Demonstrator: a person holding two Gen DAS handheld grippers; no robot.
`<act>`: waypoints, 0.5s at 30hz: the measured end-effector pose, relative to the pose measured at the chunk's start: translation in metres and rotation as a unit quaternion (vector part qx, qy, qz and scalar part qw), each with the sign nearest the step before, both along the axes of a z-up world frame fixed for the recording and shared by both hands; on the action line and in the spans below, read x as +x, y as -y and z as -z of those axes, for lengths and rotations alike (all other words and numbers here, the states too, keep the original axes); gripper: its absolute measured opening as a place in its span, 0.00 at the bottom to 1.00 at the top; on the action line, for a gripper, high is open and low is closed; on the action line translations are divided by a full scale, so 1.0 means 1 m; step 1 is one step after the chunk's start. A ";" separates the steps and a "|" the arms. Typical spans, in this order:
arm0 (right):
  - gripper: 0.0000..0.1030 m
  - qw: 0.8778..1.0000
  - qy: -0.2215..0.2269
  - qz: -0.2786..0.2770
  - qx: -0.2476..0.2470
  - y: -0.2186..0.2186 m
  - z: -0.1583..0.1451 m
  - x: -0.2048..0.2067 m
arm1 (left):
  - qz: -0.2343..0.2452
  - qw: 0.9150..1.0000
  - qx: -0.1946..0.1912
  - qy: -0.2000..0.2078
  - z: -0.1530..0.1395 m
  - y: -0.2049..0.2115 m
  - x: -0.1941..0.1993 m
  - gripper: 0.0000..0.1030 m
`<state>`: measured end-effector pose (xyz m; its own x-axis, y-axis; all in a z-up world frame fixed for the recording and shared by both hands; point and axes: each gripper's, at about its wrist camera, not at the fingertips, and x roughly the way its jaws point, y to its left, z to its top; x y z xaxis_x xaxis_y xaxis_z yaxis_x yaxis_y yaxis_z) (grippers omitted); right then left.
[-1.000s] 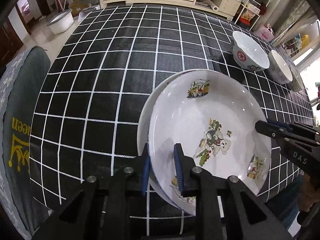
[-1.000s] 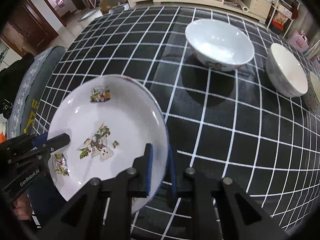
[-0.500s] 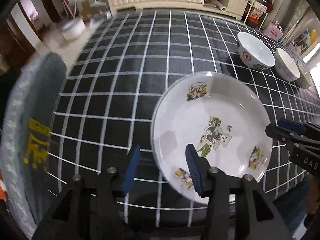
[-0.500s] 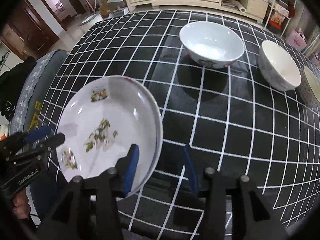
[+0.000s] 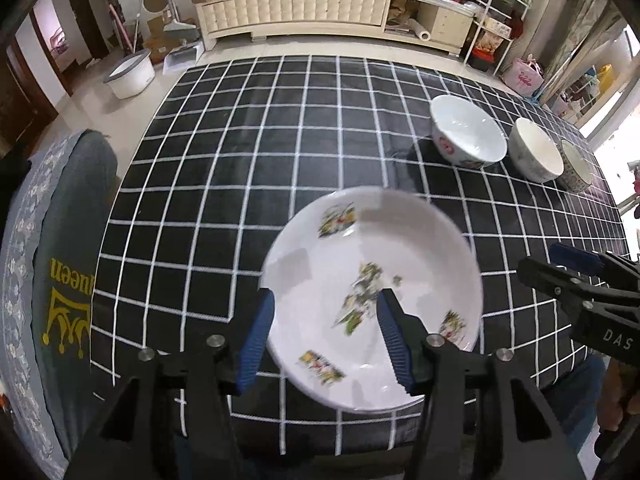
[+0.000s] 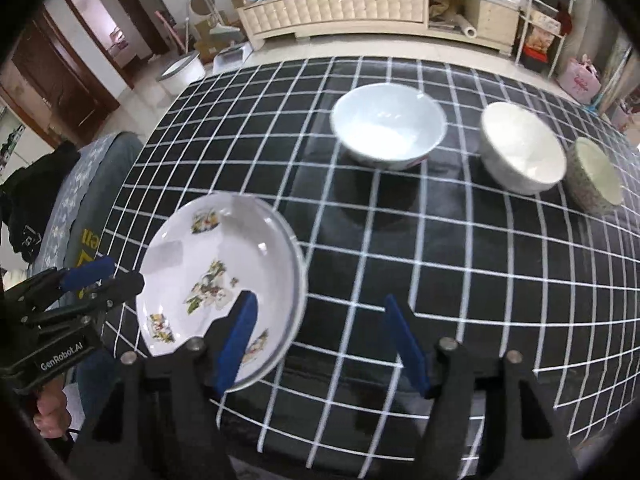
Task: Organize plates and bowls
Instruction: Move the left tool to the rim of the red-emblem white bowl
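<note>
On the black white-gridded tabletop (image 5: 248,168), toward its near edge, lies a white plate (image 5: 400,240) printed with small cartoon pictures; nothing is on it, and whether a second plate sits beneath it cannot be told. At about 1 o'clock from the plate a row of three bowls runs off to the right: a wide white bowl with a red mark (image 5: 466,136), then a plain white bowl (image 5: 536,156), then a small patterned bowl (image 5: 576,166) at the tabletop's far right edge. All three stand upright and look empty; the last two stand just beside each other.

The left hand-held gripper (image 5: 322,334) hangs above the plate's 7 o'clock rim, its jaws having just been opening; the rim shows between the blue pads but they do not press it. The right hand-held gripper (image 6: 322,344) hangs above the plate's 4 o'clock rim, jaws wide and just been opening too, one pad over the plate, the other over bare cloth, gripping nothing.

At 9 o'clock of the tabletop a grey chair back (image 5: 60,240) carries a dark cloth with yellow lettering. Past the far edge stand a cream cabinet (image 5: 292,12) and, on the floor at 11 o'clock, a white tub (image 5: 130,76).
</note>
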<state>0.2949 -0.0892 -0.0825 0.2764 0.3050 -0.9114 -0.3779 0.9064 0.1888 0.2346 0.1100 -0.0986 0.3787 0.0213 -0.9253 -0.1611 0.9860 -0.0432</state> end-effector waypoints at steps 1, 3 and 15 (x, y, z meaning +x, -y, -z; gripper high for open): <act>0.69 1.000 0.001 0.003 -0.002 0.005 -0.001 0.003 | 0.005 1.000 -0.001 0.001 -0.002 0.005 0.005 0.50; 0.69 1.000 0.005 0.007 -0.005 0.012 -0.004 0.008 | 0.013 1.000 -0.003 0.003 -0.004 0.014 0.014 0.50; 0.69 0.999 0.020 0.031 -0.013 0.050 -0.018 0.060 | 0.073 0.997 -0.008 0.017 -0.018 0.071 0.087 0.50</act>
<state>0.3547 -0.1389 -0.0645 0.3311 0.2629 -0.9062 -0.3277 0.9327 0.1509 0.3213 0.0389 -0.0803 0.4082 -0.0505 -0.9115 -0.0139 0.9980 -0.0615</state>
